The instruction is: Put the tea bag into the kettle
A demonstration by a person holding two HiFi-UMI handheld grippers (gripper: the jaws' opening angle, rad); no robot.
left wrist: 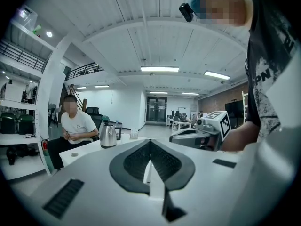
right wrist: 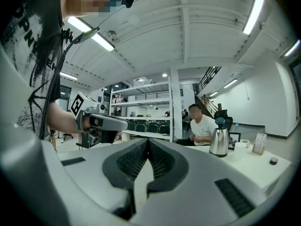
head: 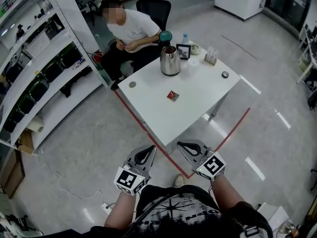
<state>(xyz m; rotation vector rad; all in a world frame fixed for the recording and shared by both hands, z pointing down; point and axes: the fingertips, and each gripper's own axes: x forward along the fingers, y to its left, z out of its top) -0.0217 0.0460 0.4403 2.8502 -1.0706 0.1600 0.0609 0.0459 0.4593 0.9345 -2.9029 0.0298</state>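
Left tongs (head: 151,148), right tongs (head: 180,144) closed, empty

1 table (head: 208,95) w/ 1 kettle (head: 170,61), 1 frame (head: 184,51), 1 bottle (head: 185,37), 1 tea bag (head: 172,95). 1 seated person (head: 130,31) far side. 2 grippers near: left gripper (head: 151,148), right gripper (head: 181,145).

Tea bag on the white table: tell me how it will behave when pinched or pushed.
The tea bag is a small red packet lying flat on the white table, so probably light and limp. Lying flat, it would likely slide rather than roll when nudged, and offers little edge to pinch.
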